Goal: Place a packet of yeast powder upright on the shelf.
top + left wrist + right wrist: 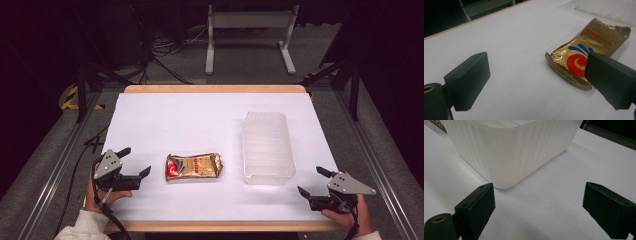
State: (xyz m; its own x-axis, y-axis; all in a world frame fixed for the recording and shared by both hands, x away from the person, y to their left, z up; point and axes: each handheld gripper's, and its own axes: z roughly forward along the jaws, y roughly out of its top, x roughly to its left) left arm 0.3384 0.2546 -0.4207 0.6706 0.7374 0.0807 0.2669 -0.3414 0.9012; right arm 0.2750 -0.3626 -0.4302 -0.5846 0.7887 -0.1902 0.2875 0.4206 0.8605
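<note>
**High view: both tongs wide, gold packet lying free**

High view has the gold foil snack packet [194,167] flat on the white surface [200,120], left of a translucent ribbed plastic container [268,148]. The left tongs [135,161] sit just left of the packet, jaws spread, gripping nothing. The right tongs [313,182] hang at the near right corner, jaws apart and empty, close to the container.

Left gripper view: the packet [584,53], with its red swirl and blue marks, lies ahead; the right-hand jaw overlaps its near edge, whether touching I cannot tell.

Right gripper view: the container [509,152] stands just beyond the open jaws, bare surface between them.
</note>
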